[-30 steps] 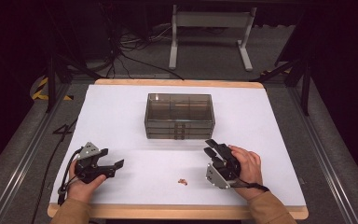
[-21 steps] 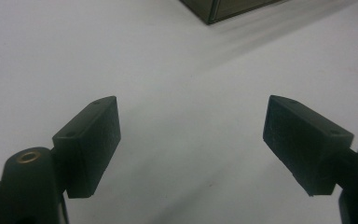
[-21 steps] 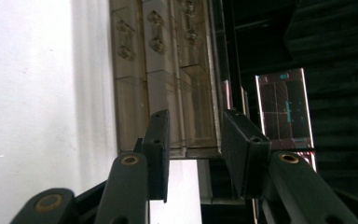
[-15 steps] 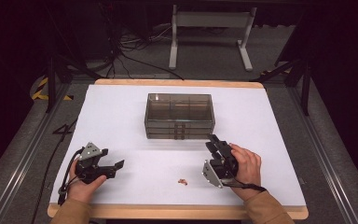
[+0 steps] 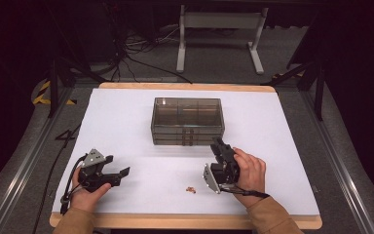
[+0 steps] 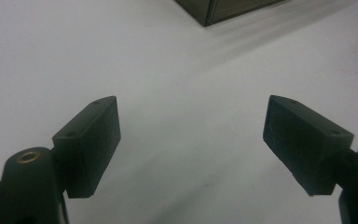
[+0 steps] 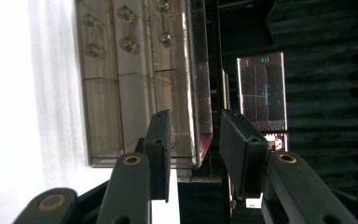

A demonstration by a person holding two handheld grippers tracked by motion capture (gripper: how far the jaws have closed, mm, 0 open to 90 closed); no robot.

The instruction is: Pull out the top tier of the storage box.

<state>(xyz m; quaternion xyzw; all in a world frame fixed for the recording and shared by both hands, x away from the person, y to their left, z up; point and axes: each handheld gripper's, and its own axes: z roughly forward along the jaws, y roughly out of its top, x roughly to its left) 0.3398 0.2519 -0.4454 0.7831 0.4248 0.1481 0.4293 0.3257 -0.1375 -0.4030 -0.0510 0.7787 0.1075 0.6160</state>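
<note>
A: Why is the right hand-held gripper turned on its side like that?

B: My guess is it's lining up with the drawer box. In the right gripper view the box appears rotated, its front with the drawer knobs running up the frame, so the jaws seem aimed at the lower right front corner. They stand partly apart, with nothing between them, and they don't touch the box.

A: And the left one?

B: The left hand-held gripper rests low over the worktop, well apart from the box, jaws spread wide and empty. In the left gripper view there is bare white surface between its pads. It looks parked, waiting its turn.

A: Where does the box sit?

B: Mid-worktop, toward the far side, front facing the person. It is smoky clear plastic with stacked drawers, all seemingly pushed in.

A: Anything inside?

B: I can't tell; the tinted walls show dividers but no clear contents.

A: That little speck near the front edge?

B: A small reddish-brown piece, lying loose between the two hands, nearer the right one. Possibly it belongs in a drawer.
</note>
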